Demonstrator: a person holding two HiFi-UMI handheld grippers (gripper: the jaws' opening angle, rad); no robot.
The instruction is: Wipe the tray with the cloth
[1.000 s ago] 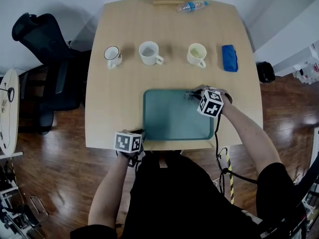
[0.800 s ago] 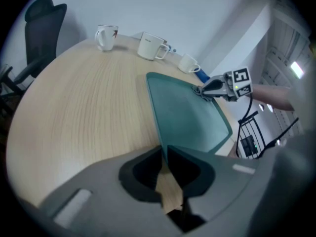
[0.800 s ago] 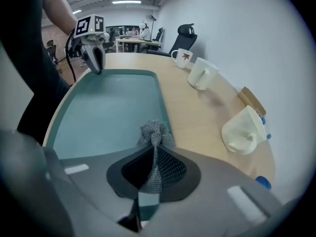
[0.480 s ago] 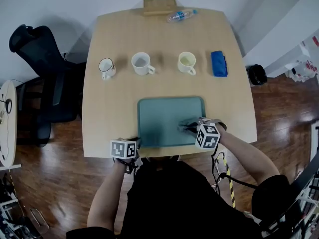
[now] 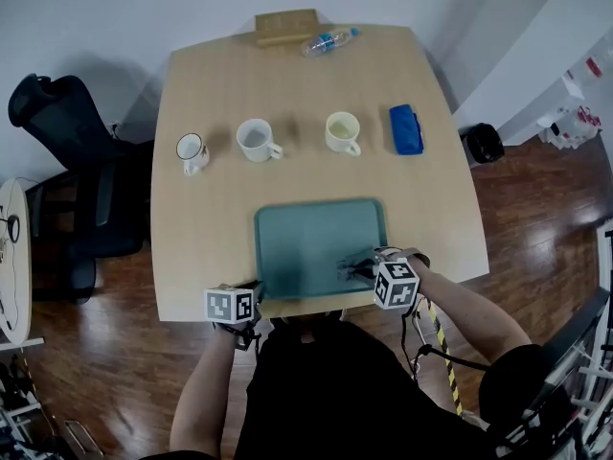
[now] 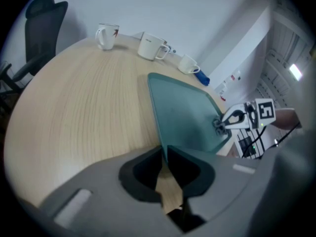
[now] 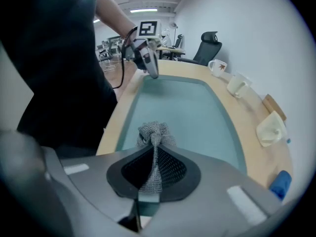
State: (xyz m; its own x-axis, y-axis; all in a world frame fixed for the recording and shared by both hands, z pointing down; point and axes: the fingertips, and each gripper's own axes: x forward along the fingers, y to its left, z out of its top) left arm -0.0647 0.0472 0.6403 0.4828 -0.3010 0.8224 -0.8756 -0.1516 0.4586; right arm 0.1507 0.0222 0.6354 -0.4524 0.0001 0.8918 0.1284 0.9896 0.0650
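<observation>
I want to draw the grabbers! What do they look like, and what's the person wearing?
Each grabber, the left gripper and right gripper, has a grey body and carries a white cube printed with black square markers. A black cable runs from the right one. The person wears a black short-sleeved top.

Light wooden surface (image 5: 201,209): three mugs stand in a row across its middle, namely a dark-rimmed white mug (image 5: 191,149), a white mug (image 5: 256,140) and a cream mug (image 5: 341,131). A folded blue item (image 5: 406,128) lies just right of them. At the far edge, a plastic bottle (image 5: 327,41) lies beside a wooden block (image 5: 285,27). A black office chair (image 5: 67,132) stands left on the wooden floor (image 5: 527,199).
</observation>
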